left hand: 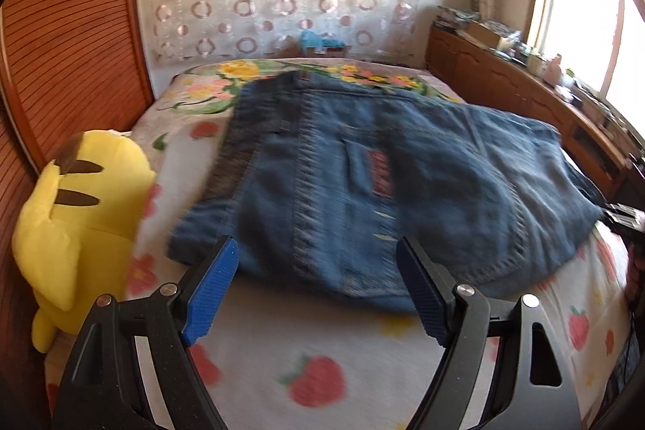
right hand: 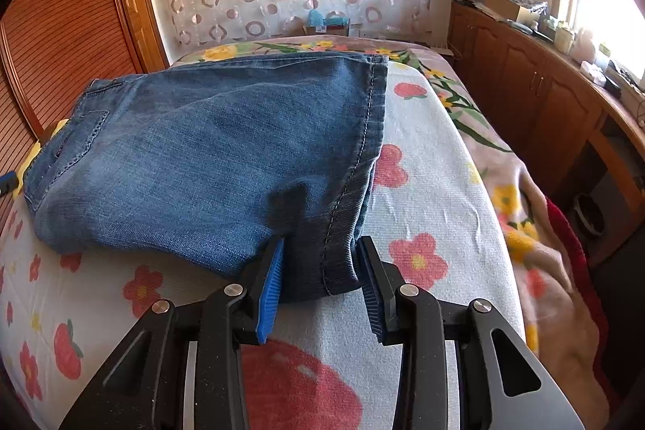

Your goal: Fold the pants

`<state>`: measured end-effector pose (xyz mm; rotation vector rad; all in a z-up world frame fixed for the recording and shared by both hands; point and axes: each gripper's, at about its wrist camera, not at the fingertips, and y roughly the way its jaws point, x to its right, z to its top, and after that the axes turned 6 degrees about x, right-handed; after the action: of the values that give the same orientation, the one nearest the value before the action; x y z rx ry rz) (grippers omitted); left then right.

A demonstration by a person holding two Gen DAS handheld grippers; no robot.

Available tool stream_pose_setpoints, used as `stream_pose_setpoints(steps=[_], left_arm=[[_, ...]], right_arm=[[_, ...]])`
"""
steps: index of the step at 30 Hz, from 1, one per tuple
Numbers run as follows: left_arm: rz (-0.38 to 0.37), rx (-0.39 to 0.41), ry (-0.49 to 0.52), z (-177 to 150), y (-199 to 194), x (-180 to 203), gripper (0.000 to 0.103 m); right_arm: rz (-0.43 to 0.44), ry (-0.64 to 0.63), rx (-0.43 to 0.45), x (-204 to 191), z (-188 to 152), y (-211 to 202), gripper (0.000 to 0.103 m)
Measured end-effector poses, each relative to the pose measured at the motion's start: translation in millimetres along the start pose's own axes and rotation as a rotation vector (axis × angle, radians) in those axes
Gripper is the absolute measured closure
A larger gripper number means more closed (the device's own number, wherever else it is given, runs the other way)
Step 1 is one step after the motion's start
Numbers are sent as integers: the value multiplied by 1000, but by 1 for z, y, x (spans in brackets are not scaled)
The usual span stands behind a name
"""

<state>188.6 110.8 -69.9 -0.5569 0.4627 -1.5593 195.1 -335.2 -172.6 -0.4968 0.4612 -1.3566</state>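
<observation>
Ribbed blue fingers (right hand: 271,281) — bunched denim pants (right hand: 201,156)

A home bedroom: floral bed (left hand: 282,361), plush toy (left hand: 80,212), wooden cabinets (right hand: 524,75)

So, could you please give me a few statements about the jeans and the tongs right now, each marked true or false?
1. The right tongs have the jeans' hem between their fingers. True.
2. The left tongs grip the jeans. False: they are open, holding nothing.
3. A yellow plush toy sits left of the jeans. True.
4. The jeans hang from a chair. False: they lie on the flowered bedspread.
</observation>
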Motion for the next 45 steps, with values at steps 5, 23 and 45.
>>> stream_pose_setpoints(steps=[5,23,45], left_arm=[[54,-22,-62,11,18,-33,22],[75,-86,-104,-6,47,-59,52],[-38,134,-69,17,-42,-34,89]], right_arm=[[-1,-1,0,0,0,0,66],[-8,-11,1,1,0,0,66],[0,-17,205,28,23,-60,86]])
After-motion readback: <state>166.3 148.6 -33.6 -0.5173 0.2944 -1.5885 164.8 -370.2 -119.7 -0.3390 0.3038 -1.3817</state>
